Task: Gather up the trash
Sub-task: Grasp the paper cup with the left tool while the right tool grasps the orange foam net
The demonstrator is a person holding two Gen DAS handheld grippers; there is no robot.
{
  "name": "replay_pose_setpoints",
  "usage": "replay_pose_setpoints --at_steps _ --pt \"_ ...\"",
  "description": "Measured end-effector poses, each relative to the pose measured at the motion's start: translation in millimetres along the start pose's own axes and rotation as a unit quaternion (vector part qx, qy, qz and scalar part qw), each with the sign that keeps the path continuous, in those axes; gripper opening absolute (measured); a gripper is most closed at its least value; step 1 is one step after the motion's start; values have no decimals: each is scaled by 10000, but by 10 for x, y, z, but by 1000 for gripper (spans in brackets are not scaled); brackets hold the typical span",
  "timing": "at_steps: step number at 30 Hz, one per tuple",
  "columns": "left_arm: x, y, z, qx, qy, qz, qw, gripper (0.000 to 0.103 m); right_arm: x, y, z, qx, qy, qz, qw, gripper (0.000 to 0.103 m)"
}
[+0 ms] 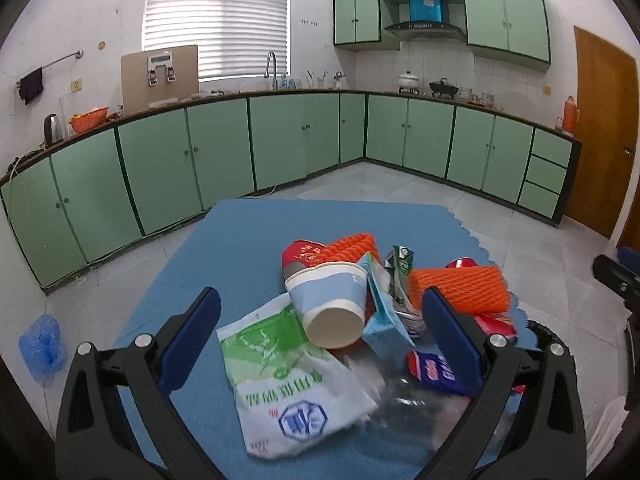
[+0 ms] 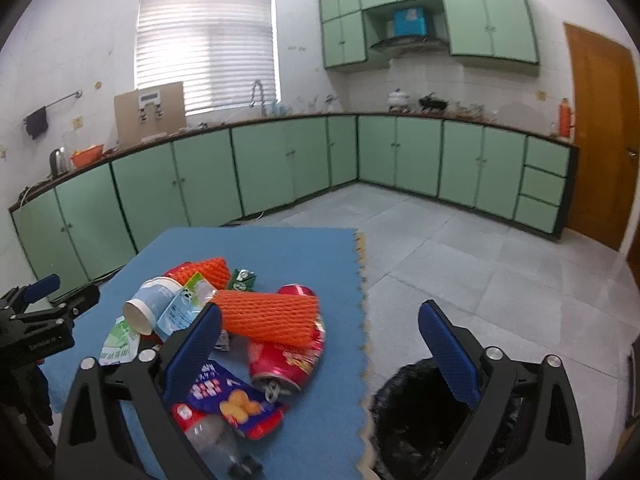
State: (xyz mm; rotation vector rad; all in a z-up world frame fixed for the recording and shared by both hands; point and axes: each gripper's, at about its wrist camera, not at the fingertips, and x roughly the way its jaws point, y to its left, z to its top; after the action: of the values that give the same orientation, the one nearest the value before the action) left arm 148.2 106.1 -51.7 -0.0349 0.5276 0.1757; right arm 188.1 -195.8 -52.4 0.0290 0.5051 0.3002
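A heap of trash lies on a blue foam mat (image 1: 248, 240) (image 2: 304, 256). It holds a paper cup (image 1: 332, 300) (image 2: 150, 304) on its side, a green and white bag (image 1: 280, 380), orange foam nets (image 1: 460, 288) (image 2: 272, 316), a crushed red can (image 2: 284, 364), a purple snack packet (image 2: 228, 396) and a clear plastic bottle (image 2: 212, 436). My left gripper (image 1: 320, 308) is open, empty, just above the heap around the cup. My right gripper (image 2: 320, 320) is open and empty, at the mat's right edge above a black-lined bin (image 2: 416, 412).
Green kitchen cabinets (image 1: 280, 140) run along the far walls under a worktop. Grey tiled floor (image 2: 480, 248) lies right of the mat. A blue plastic bag (image 1: 42, 344) lies on the floor at left. A wooden door (image 2: 600, 140) stands at right.
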Motion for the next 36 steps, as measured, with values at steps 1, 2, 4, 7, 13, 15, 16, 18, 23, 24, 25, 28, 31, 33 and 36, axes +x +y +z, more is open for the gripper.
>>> replay_pose_setpoints --at_steps 1,2,4,7,13,15,16,18,23,24,25,28,31,33,36 --pt "74 10 10 9 42 3 10000 95 87 22 8 -17 56 55 10000 90" --pt "141 17 17 10 88 -3 10000 94 176 42 13 -34 120 92 9999 87" --pt "265 34 29 -4 182 -30 9998 90 392 73 10 -43 282 201 9994 83" --pt "440 46 43 -15 334 -81 9994 82 726 66 -35 9 629 319 9975 75" --pt "654 56 5 -32 529 -138 9985 82 1129 20 -143 38 1206 490 9915 60" --pt "704 49 -9 -42 573 -145 9982 82 1222 21 -178 47 1379 599 9886 54" --pt "734 45 -17 -49 598 -153 9981 82 1266 14 -198 80 1475 685 9867 51" --pt "791 35 -36 -69 634 -187 9978 82 1316 6 -223 135 1572 913 9832 37" --pt "904 29 -62 -84 735 -210 9970 82 1289 63 -242 62 1539 1203 9807 15" --pt "922 25 -66 -88 744 -211 9970 82 1259 77 -236 23 1482 1208 9815 13" --pt "941 26 -69 -92 756 -214 9969 82 1219 92 -241 5 1439 1210 9822 13" --pt "994 27 -75 -118 812 -284 9962 75 1137 72 -190 43 1322 1261 9832 13" --pt "1030 36 -99 -160 885 -387 9952 67 1064 92 -125 40 1202 1318 9840 13" --pt "1033 42 -111 -175 872 -394 9953 66 1034 129 -96 -23 1132 1316 9848 13" --pt "1022 60 -121 -238 842 -441 9952 64 996 171 -72 -51 1074 1347 9850 13"
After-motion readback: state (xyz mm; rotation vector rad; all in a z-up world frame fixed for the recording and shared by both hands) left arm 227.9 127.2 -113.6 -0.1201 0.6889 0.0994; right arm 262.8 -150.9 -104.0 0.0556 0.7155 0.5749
